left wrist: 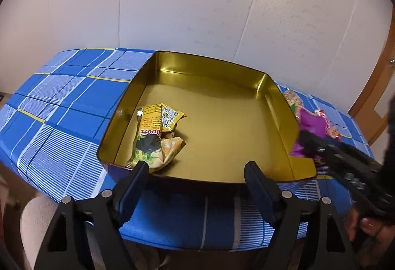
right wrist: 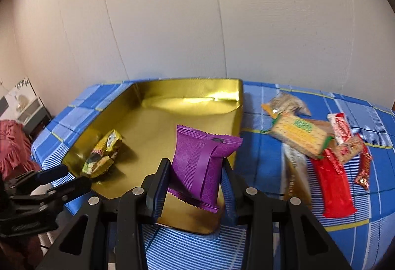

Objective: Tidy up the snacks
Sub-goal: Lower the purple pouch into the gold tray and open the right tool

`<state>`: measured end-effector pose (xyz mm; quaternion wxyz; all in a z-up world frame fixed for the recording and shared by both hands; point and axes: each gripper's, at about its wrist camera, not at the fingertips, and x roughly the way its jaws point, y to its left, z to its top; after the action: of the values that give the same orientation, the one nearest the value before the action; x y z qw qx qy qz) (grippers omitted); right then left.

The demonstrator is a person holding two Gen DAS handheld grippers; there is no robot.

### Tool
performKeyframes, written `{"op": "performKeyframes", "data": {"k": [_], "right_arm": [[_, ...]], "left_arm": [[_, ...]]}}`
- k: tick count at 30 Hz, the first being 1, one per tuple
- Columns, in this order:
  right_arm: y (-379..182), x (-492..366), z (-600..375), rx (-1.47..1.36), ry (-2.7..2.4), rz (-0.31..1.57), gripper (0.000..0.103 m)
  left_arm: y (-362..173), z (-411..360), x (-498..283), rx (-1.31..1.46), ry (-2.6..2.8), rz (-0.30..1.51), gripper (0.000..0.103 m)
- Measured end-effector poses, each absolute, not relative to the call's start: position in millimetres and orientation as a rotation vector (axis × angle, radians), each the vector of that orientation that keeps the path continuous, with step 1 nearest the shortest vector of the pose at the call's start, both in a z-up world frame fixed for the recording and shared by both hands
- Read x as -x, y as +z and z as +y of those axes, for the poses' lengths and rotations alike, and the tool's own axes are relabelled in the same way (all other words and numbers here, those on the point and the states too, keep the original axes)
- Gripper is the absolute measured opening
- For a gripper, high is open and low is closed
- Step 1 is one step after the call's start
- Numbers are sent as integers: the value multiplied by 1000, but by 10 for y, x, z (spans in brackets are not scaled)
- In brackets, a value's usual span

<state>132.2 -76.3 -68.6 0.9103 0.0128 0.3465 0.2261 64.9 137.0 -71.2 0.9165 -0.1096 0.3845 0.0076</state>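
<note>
A gold tin stands open on the blue checked tablecloth. Two snack packets lie in its left part: a yellow one and a green-and-orange one. My right gripper is shut on a purple snack packet and holds it above the tin's near right edge. My left gripper is open and empty at the tin's near edge; it also shows in the right wrist view.
Several loose snacks lie on the cloth right of the tin: a cracker pack, a long red bar, a red-and-white bar, a brown wrapper and a clear bag. A white wall stands behind the table.
</note>
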Motion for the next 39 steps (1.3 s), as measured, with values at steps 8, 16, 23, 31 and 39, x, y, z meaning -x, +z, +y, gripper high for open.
{"op": "performKeyframes", "data": {"k": [8,16,23,31,39], "right_arm": [[-821,-1416,-613,38,435,765,41],[-765,-1368,-685,34,395,728,44],[-669,-1292,-909,-42,371,692,44],[-678,-1231,-1263,-86,313,687,44],[-885,-1190,-1812,-161,200,730,44]], "left_arm": [[-698,1388,-609,243,18,778,81],[-700,1400,-587,255,35,772,85],[-702,1326,-581,245,29,777,88],[-698,1169,-563,224,13,778,94],[-707,926,-529,210,-43,786,96]]}}
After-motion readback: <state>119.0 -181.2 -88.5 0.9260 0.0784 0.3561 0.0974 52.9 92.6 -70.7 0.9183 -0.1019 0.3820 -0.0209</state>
